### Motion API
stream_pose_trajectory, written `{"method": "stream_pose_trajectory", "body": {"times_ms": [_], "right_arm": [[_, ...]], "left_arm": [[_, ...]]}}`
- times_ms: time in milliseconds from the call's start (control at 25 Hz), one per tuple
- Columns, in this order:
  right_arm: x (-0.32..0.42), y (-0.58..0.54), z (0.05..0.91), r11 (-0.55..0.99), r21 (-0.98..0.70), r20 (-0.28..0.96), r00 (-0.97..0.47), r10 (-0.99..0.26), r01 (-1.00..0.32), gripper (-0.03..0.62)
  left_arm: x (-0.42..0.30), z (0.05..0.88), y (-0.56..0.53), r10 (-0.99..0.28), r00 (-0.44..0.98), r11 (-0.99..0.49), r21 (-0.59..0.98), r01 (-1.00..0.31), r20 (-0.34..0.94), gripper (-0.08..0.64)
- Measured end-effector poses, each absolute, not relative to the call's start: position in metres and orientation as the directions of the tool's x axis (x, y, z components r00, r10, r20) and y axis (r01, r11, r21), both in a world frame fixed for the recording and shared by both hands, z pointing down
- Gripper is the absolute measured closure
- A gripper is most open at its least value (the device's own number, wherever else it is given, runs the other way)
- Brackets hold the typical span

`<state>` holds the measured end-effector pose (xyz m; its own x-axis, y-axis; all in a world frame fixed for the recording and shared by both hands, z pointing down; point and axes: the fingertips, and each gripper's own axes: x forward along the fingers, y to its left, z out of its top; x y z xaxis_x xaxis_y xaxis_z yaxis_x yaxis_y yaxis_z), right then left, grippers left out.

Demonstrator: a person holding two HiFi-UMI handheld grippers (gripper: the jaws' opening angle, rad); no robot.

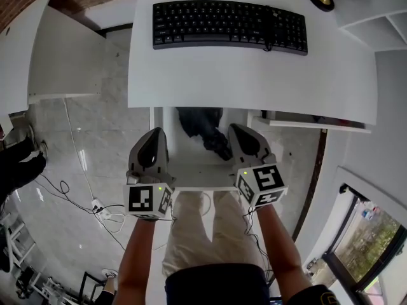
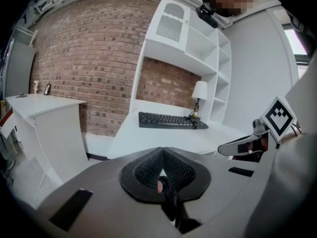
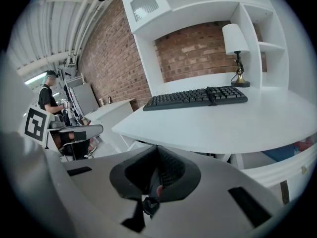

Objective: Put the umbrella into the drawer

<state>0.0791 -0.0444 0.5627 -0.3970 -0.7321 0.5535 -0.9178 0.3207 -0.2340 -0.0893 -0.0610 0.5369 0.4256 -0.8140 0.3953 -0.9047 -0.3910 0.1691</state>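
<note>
Looking down from the head view, umbrella: the umbrella (image 1: 200, 124) is a dark bundle in the open drawer (image 1: 203, 176), just under the front edge of the desk (image 1: 254, 75). Its long axis runs out from under the desk toward the person, slanting to their right.
Head view, grippers: the left gripper (image 1: 154, 135) and the right gripper (image 1: 240, 132) sit on either side of the drawer, just in front of the desk edge, with both noses pointing toward the desk. The umbrella's near end lies just beside the right gripper and apart from the left one.
Left gripper view, fingers: the pads are pressed together with nothing between them. They aim over the desk top toward the keyboard (image 2: 168, 119). The umbrella is below the desk edge and out of this view. The right gripper shows off to the side, level with the desk front.
Right gripper view, fingers: the pads are also pressed together and hold nothing. The nose points across the desk top, and the umbrella cannot be picked out here.
Coming move, judged: the umbrella appears to be stowed already. What remains is probably pushing the drawer in under the desk. The drawer front lies below and between both noses, within reach of either hand.
</note>
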Motion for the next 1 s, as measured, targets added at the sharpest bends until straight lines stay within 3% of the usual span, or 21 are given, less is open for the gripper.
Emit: {"method": "stream_pose_trajectory", "body": {"times_ms": [440,1000], "right_arm": [[0.093,-0.038,0.465,0.237,-0.296,0.520,-0.364,-0.773,-0.926,0.591],[0.096,-0.027,0.270,0.311,-0.187,0.388,-0.361,-0.848,-0.932,0.591]], "left_arm": [[-0.068,0.447,-0.042,-0.787,0.479,-0.444,0.183,-0.877,0.388,0.543],[-0.079,0.265,-0.040,-0.820,0.509,-0.506,0.083,-0.858,0.262,0.543]]}}
